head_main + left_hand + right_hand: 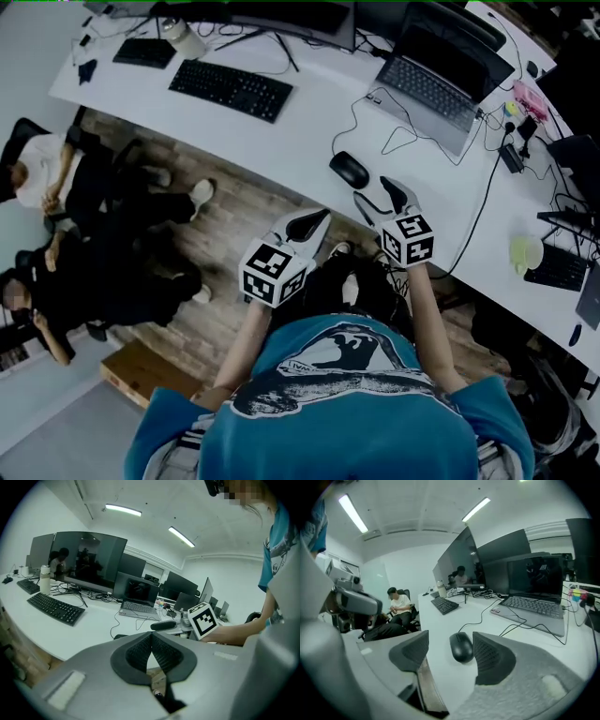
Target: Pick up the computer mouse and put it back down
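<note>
The black computer mouse lies on the white desk near its front edge, with its cable running back toward the laptop. My right gripper hovers just short of the mouse, above the desk edge, open and holding nothing. In the right gripper view the mouse rests on the desk just beyond the spread pads, touching neither. My left gripper hangs over the floor in front of the desk. Its pads meet at the tip with nothing between them.
On the desk are a black keyboard, an open laptop, monitors, a bottle and loose cables. Two people sit at the left. A cardboard box lies on the wooden floor.
</note>
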Demonstrator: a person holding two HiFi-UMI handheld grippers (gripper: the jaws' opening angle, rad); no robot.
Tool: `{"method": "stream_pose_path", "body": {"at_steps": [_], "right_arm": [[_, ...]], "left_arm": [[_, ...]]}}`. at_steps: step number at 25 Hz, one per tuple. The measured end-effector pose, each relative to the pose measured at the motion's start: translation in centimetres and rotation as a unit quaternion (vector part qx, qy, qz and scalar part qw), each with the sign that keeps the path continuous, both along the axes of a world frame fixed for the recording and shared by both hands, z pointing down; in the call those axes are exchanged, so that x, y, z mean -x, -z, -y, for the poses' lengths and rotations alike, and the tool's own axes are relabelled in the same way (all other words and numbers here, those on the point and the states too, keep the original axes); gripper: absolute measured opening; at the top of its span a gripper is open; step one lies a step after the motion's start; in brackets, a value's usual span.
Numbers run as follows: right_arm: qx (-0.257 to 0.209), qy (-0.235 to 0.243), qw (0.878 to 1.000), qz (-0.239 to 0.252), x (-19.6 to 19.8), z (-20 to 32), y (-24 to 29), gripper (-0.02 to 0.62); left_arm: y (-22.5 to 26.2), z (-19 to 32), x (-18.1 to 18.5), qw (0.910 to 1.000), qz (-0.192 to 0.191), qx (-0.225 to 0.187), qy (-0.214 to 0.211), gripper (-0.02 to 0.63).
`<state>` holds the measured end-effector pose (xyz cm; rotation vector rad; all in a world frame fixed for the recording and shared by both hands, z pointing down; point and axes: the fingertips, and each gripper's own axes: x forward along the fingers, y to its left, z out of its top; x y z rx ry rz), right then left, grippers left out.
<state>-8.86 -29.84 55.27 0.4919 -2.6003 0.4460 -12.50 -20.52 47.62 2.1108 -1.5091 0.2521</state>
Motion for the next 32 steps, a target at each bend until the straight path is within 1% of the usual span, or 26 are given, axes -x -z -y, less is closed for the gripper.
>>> {"method": "stream_pose_path", "body": {"at_steps": [3,6,10,18,22,27,32], "right_arm": [[-0.012,-0.036,0.999,0.027,-1.8,-0.6,2.4,0.264],[-0.023,-0.07,0.996,0.041,-3.8,-1.1,4.1,0.255],[-0.017,-0.117,0.991,0.063,-6.7,-1.8,6.2,0.241],[-0.028,-0.171,0.983,0.066,-11.4,-3.3,7.6,0.198],[-0.038,-0.181,0.98,0.072,-13.2,-4.1,8.0,0.157],[-0.052,-0.183,0.978,0.088,-15.3,-5.9,9.3,0.089],[-0.061,-0.183,0.976,0.1,-17.8,-7.7,10.2,0.007]], "left_arm": [[-0.1,0.4,-0.5,0.9993,0.001,-0.002,-0.036,0.012],[-0.3,0.8,-1.4,0.9973,0.002,-0.005,-0.074,0.011],[0.3,1.4,-3.3,0.9927,0.0,-0.014,-0.12,0.012],[0.5,1.6,-7.9,0.9809,-0.004,-0.032,-0.192,0.012],[0.6,1.3,-9.8,0.9782,-0.002,-0.036,-0.204,0.012],[1.5,0.7,-12.0,0.9786,-0.001,-0.046,-0.201,0.012],[2.7,-1.0,-15.1,0.9762,0.005,-0.057,-0.209,0.012]]}}
